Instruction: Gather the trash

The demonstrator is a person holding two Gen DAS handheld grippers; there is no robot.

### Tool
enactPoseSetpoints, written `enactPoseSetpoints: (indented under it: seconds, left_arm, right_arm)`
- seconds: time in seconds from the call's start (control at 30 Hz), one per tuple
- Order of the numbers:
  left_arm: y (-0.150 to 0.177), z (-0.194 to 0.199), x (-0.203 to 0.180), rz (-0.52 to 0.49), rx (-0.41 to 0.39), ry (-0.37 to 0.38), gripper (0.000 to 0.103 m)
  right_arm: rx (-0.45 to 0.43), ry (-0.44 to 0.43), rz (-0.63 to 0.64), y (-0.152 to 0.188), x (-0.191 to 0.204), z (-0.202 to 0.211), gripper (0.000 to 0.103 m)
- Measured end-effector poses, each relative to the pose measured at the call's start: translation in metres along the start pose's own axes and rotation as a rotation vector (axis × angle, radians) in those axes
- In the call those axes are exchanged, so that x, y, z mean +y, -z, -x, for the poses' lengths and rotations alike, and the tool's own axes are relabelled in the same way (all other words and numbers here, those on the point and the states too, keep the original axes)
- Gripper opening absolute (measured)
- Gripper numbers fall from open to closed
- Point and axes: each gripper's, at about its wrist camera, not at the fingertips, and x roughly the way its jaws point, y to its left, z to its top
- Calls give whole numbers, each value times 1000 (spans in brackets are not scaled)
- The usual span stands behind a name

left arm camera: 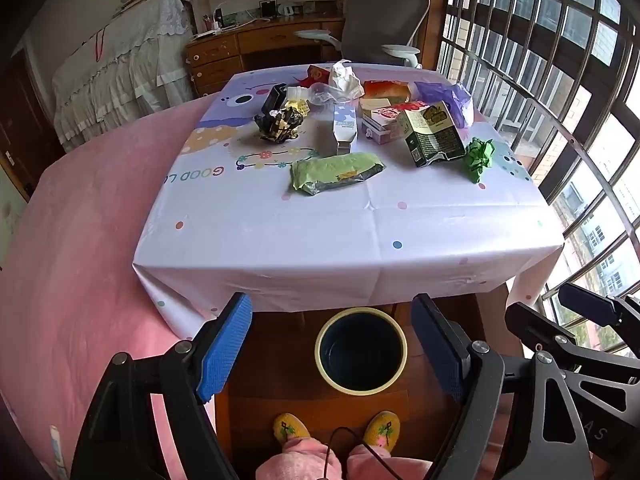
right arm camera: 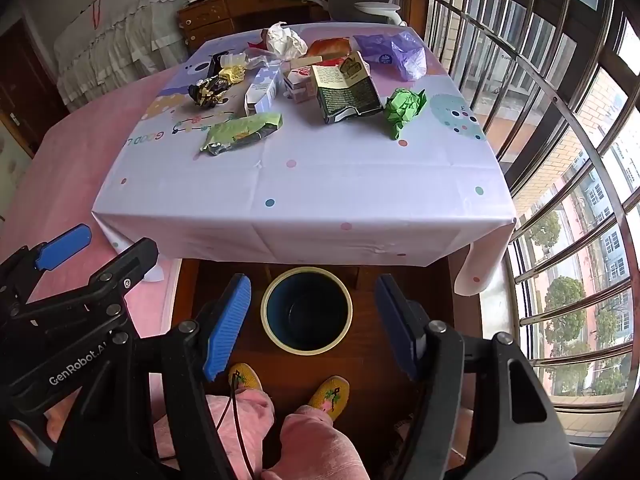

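Observation:
Trash lies on the far half of the table (left arm camera: 320,232): a green snack packet (left arm camera: 336,172) (right arm camera: 240,133), a crumpled green paper ball (left arm camera: 478,158) (right arm camera: 404,110), a dark green carton (left arm camera: 430,136) (right arm camera: 346,88), a white-blue tube box (left arm camera: 344,128) (right arm camera: 260,92), a black-gold wrapper (left arm camera: 280,124) (right arm camera: 208,90), a white tissue (left arm camera: 344,76) (right arm camera: 284,42) and a purple bag (left arm camera: 448,100) (right arm camera: 396,54). An empty round bin (left arm camera: 361,350) (right arm camera: 307,310) stands on the floor below the table's near edge. My left gripper (left arm camera: 332,344) and right gripper (right arm camera: 312,322) hang open above the bin, holding nothing.
A pink bed (left arm camera: 80,240) lies to the left of the table. Barred windows (left arm camera: 560,100) run along the right. A desk (left arm camera: 260,44) and a grey office chair (left arm camera: 380,24) stand behind. The person's yellow slippers (left arm camera: 336,432) rest on the wooden floor beside the bin.

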Motion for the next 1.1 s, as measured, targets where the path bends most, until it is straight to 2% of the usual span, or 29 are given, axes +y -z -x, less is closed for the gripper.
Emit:
enactPoseSetpoints:
  seconds: [1.1]
  left_arm:
    - [2,2,16,13,7,-16,83]
  right_arm:
    - [0,-7,5,-1,2,-2,62]
